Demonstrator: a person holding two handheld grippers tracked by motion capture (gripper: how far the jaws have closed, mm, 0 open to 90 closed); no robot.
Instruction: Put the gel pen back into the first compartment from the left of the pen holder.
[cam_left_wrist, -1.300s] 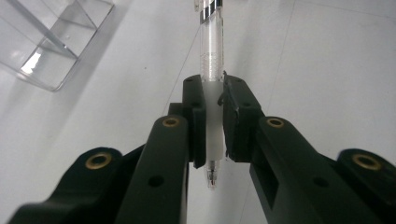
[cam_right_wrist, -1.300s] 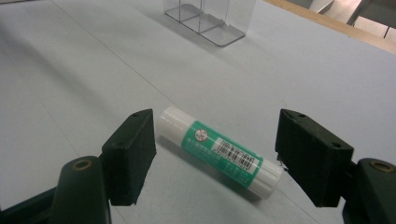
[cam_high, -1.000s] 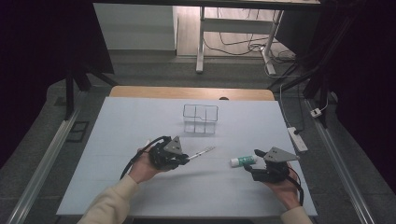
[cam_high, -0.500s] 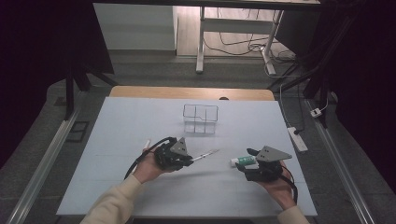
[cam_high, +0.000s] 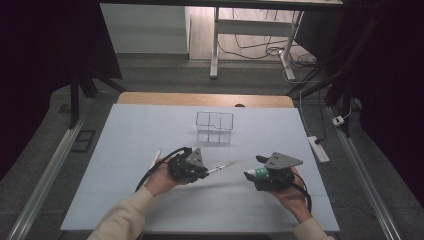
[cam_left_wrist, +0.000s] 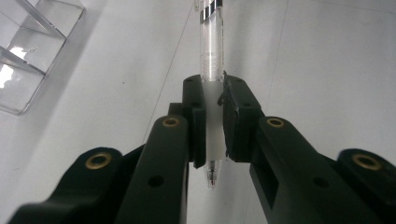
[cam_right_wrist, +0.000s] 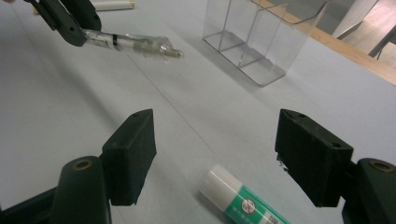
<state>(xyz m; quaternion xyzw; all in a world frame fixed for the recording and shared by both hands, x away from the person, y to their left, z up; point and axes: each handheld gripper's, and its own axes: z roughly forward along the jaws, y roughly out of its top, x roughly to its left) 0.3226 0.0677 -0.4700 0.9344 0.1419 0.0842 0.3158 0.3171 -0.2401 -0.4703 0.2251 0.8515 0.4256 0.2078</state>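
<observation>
My left gripper (cam_left_wrist: 214, 100) (cam_high: 202, 172) is shut on a clear pen (cam_left_wrist: 211, 51) near its tip end; the pen (cam_high: 220, 167) sticks out to the right above the white table and appears far off in the right gripper view (cam_right_wrist: 135, 44). A green-and-white glue stick (cam_right_wrist: 240, 200) (cam_high: 254, 173) lies on the table. My right gripper (cam_right_wrist: 215, 156) (cam_high: 257, 172) is open, its jaws standing wide to either side of the stick's white cap end without touching it.
A clear divided organiser box (cam_high: 214, 127) (cam_right_wrist: 254, 37) stands at the middle of the table (cam_high: 150, 130), beyond both grippers. A white marker (cam_high: 156, 160) lies left of the left hand. A power strip (cam_high: 318, 149) lies off the table's right edge.
My right gripper has moved left and a little up, closing in over the glue stick. The left gripper has shifted slightly right with the pen still in its grip.
</observation>
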